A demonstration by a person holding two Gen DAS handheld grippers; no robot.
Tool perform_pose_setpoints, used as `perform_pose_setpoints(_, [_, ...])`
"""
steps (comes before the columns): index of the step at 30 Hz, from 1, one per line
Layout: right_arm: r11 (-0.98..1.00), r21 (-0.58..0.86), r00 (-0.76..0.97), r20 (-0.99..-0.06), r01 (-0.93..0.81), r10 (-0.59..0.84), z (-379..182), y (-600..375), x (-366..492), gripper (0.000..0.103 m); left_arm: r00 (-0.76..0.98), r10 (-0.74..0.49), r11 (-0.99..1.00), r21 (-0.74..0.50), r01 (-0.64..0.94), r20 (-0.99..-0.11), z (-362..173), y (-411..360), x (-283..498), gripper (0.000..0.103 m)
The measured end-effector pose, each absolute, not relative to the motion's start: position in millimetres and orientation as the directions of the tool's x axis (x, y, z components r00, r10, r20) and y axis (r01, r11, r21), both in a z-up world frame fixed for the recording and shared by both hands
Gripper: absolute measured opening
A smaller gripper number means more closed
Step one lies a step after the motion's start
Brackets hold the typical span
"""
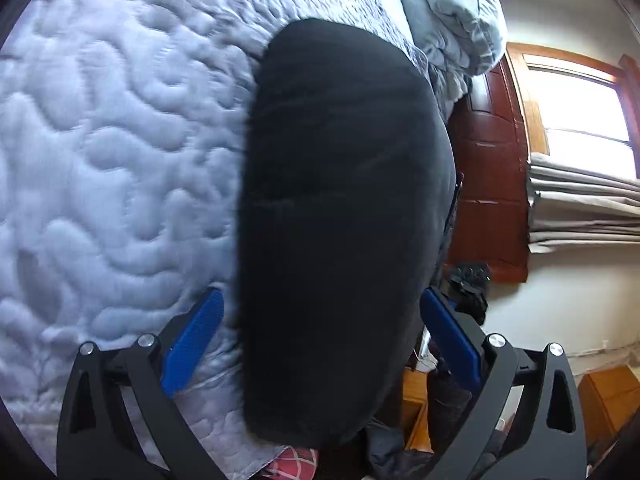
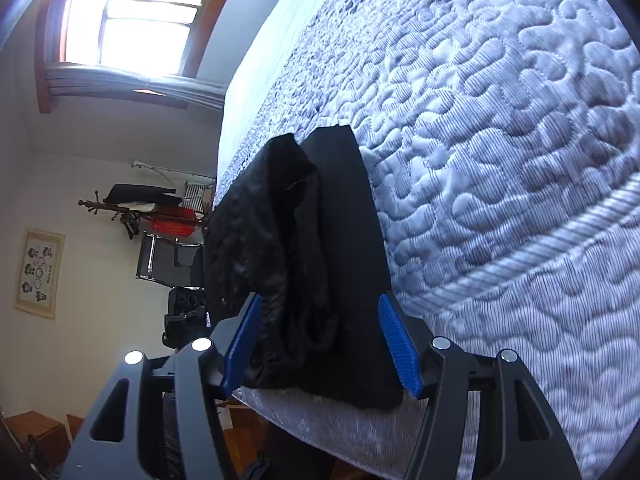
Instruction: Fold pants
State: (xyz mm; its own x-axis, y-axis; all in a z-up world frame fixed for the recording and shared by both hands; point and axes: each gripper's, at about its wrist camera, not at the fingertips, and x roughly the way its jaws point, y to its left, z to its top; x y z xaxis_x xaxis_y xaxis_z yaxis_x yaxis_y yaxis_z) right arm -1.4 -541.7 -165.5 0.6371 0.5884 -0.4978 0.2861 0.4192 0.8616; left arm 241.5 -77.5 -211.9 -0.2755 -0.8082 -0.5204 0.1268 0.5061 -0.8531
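The black pants point(image 1: 340, 220) lie on the quilted pale-blue bed cover point(image 1: 112, 140), near the bed's edge. In the left wrist view the cloth is a smooth dark slab running between my left gripper's point(image 1: 320, 320) blue fingers point(image 1: 196, 332), which stand wide open on either side of it. In the right wrist view the pants point(image 2: 320, 264) show a flat folded part and a crumpled, bunched part beside it. My right gripper point(image 2: 320, 336) is open, its blue pads point(image 2: 396, 340) straddling the near end of the cloth.
A pale pillow or duvet point(image 1: 448, 12) lies at the bed's far end. Beyond the bed edge are a dark wooden door point(image 1: 488, 184), a bright window point(image 2: 136, 20), a coat stand with clothes point(image 2: 152, 208), a black chair point(image 2: 172, 260) and wooden floor point(image 1: 608, 396).
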Motion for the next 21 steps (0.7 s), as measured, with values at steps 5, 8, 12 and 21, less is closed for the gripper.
perform_pose_setpoints(5, [0.406, 0.874, 0.623, -0.478, 0.267, 0.620, -176, -547, 15, 0.070, -0.330, -0.816, 0.459, -0.879, 0.133, -0.475, -215, -96, 245, 0.100])
perform_pose_setpoints(8, [0.380, 0.893, 0.621, -0.442, 0.239, 0.648, -183, -553, 23, 0.076, -0.369, -0.791, 0.466, -0.872, 0.152, -0.487, -216, -110, 244, 0.100])
perform_pose_setpoints(12, [0.363, 0.909, 0.607, -0.410, 0.207, 0.681, -190, -560, 31, 0.079, -0.397, -0.768, 0.484, -0.862, 0.152, -0.502, -216, -124, 245, 0.100])
perform_pose_setpoints(21, [0.367, 0.916, 0.503, -0.397, 0.161, 0.768, -216, -561, 54, 0.091, -0.446, -0.739, 0.497, -0.856, 0.145, -0.505, -215, -145, 244, 0.100])
